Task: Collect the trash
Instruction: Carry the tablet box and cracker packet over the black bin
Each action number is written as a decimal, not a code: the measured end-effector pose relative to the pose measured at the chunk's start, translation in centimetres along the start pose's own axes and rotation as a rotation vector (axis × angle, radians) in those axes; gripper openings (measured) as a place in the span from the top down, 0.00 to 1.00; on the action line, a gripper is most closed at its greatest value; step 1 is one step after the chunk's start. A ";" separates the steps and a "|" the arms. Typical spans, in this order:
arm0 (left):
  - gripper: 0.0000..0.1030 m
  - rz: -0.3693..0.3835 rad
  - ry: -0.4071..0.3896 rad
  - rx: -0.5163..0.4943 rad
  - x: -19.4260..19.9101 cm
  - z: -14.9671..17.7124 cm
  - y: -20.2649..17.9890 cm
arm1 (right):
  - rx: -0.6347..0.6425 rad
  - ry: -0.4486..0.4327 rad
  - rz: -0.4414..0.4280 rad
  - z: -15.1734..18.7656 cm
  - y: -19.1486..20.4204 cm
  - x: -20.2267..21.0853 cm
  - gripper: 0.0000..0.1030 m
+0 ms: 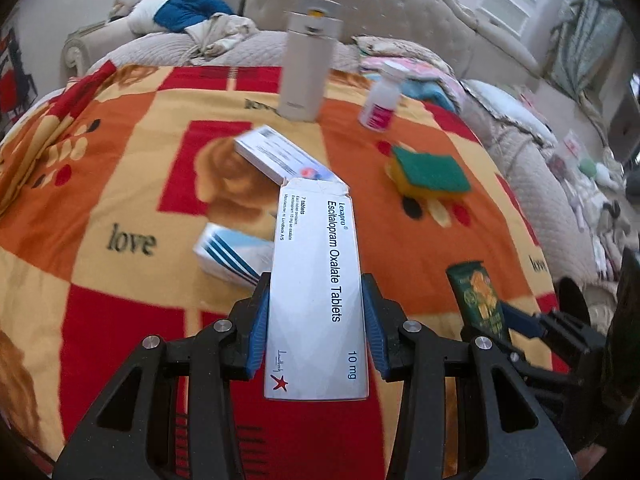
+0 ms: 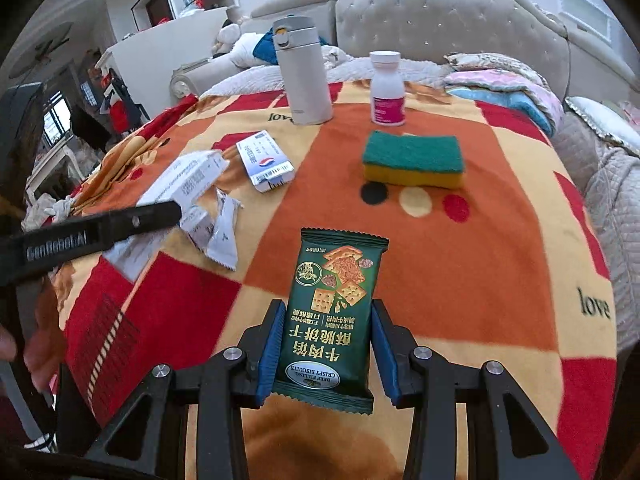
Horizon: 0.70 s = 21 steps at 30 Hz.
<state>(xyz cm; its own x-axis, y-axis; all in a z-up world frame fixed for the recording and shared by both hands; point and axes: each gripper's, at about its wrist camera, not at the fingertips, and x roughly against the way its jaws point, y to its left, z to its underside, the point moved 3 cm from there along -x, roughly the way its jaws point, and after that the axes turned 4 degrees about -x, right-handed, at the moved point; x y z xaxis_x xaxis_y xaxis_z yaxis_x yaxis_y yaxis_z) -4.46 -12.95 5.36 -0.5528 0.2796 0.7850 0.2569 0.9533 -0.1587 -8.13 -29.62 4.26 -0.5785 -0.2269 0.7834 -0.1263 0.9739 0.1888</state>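
The white tablet box is clamped between the blue pads of the left gripper, held above the blanket. The green biscuit packet is pinched by the right gripper. More boxes lie at 11 o'clock of the held box; the sponge at 1 o'clock of the packet, the flask at 12.
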 end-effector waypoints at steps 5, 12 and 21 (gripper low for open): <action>0.61 0.003 0.013 -0.039 -0.1 1.6 -2.6 | -0.014 -0.008 0.026 1.4 -1.5 1.7 0.61; 0.61 0.011 0.010 -0.095 0.0 2.7 -6.3 | -0.056 -0.020 0.060 2.7 -4.4 3.9 0.61; 0.61 0.057 0.019 -0.131 -0.2 3.2 -10.4 | -0.110 -0.036 0.095 4.1 -7.9 6.3 0.61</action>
<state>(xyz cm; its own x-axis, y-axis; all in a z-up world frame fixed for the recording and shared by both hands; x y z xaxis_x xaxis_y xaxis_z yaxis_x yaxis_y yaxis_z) -9.57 -22.54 4.89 -0.5194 0.3290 0.7886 0.3889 0.9128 -0.1247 -14.12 -38.71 5.29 -0.6127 -0.1309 0.7794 0.0189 0.9835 0.1801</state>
